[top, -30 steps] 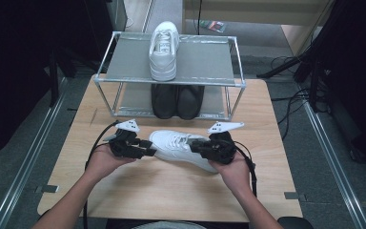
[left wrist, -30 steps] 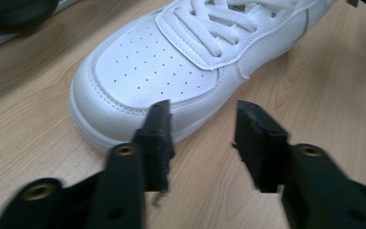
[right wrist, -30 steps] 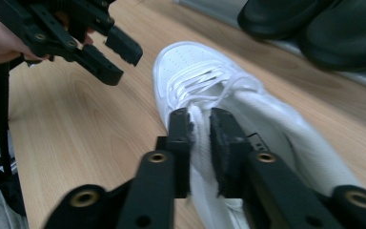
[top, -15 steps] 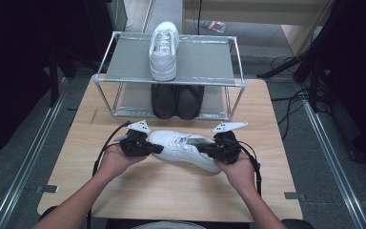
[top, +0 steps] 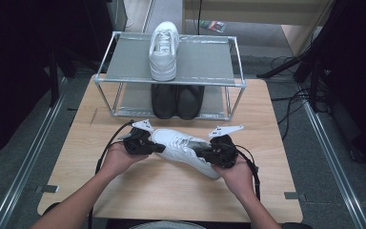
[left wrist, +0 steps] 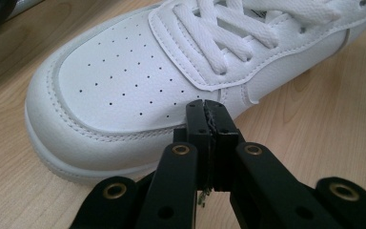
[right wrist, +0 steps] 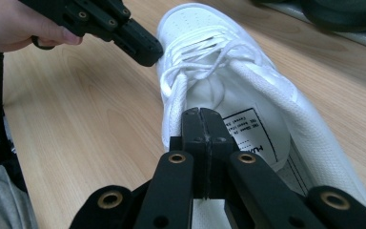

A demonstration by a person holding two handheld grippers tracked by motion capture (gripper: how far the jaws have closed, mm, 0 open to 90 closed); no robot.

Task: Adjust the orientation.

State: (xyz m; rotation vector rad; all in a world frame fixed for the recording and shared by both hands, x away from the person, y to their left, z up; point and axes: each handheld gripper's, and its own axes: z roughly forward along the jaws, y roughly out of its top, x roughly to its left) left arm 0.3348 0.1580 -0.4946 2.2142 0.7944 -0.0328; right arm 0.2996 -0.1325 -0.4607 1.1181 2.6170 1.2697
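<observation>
The white leather lace-up sneaker (top: 183, 149) lies on the light wooden counter (top: 138, 191), just in front of the grey 2-tier metal shoe rack (top: 198, 62). The left gripper (top: 158, 148) is at its toe end and the right gripper (top: 198, 153) at its heel end, likely so the shoe can be lifted level from both ends. In the left gripper view the jaws are pressed together at the side of the toe cap; whether they pinch any leather is hard to make out. In the right gripper view the jaws are clenched at the collar edge, yet their tips hide whether the rim is caught. On the rack, 1 matching white sneaker (top: 164, 50) sits on top, probably awaiting its partner, and the pair of black shoes (top: 177, 101) below is partly hidden under the shelf.
</observation>
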